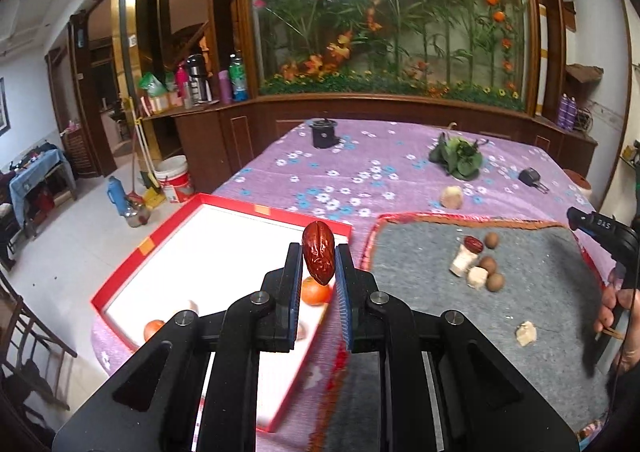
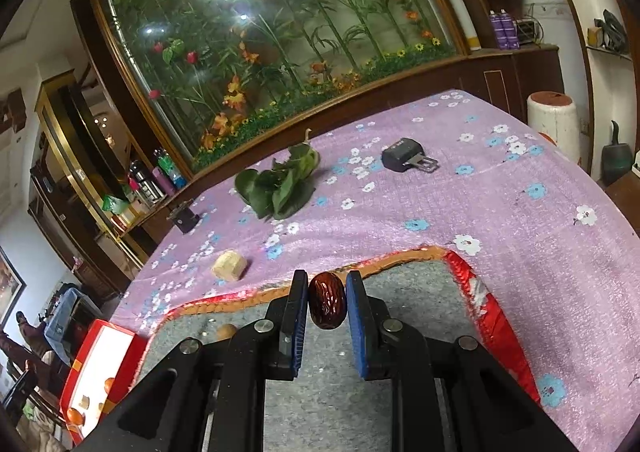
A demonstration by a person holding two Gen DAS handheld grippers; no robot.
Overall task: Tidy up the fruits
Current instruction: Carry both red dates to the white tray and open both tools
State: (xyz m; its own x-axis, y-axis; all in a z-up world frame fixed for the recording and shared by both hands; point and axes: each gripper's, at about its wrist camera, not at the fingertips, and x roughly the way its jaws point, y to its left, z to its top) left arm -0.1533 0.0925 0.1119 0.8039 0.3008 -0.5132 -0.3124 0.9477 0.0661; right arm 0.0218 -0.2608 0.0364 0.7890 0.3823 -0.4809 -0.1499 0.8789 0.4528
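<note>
My left gripper (image 1: 318,260) is shut on a wrinkled red date (image 1: 318,253), held upright above the near right part of a red-rimmed white box (image 1: 224,208). Inside that box lie an orange fruit (image 1: 316,292) and another orange fruit (image 1: 153,329) near its front. My right gripper (image 2: 327,300) is shut on a darker red date (image 2: 327,305) over the grey mat (image 2: 404,284). On the mat (image 1: 420,252) in the left wrist view sit a third date (image 1: 473,244), brown round fruits (image 1: 491,240) and pale chunks (image 1: 463,261). The right gripper's body (image 1: 600,230) and a hand show at that view's right edge.
A purple flowered cloth (image 2: 440,204) covers the table. On it lie a bunch of green leaves (image 2: 276,184), a pale chunk (image 2: 229,265), a black buckle (image 2: 404,159) and a black cylinder (image 1: 324,132). Behind stands a glass case of artificial flowers (image 1: 380,20). The table's left edge drops to the floor.
</note>
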